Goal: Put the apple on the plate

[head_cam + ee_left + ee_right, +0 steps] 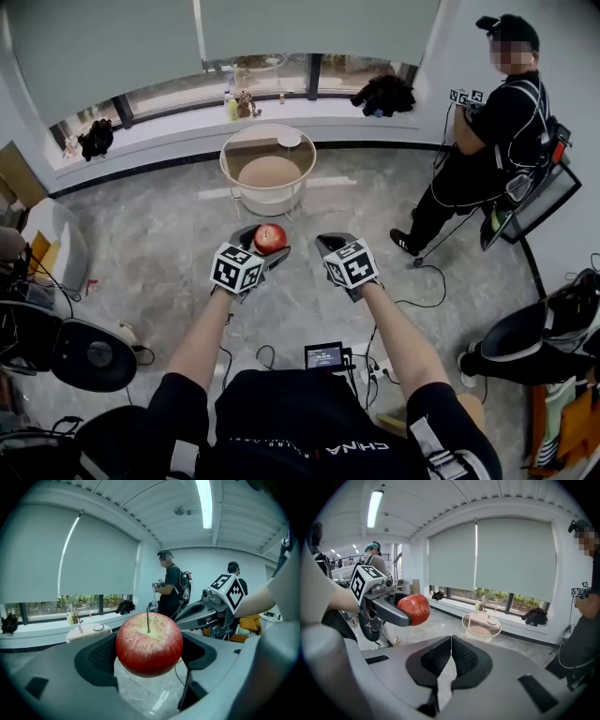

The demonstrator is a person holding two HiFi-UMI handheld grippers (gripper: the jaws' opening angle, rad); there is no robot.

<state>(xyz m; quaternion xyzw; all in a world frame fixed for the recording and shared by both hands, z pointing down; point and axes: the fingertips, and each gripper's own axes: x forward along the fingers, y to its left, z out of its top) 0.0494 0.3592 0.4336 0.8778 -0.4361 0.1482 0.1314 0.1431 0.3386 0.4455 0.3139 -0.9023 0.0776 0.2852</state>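
Left hand-held gripper grasps the apple between its jaws, right hand-held gripper clenched.

- The apple is seen to be red and finely speckled, with a pale yellowish patch round its thin stem, which is pointed upward.
- It is clamped between the two pads of the left gripper and held in the air above the floor.
- The plate, small, white and round, is laid flat on a round glass table by the window, well apart from the apple.
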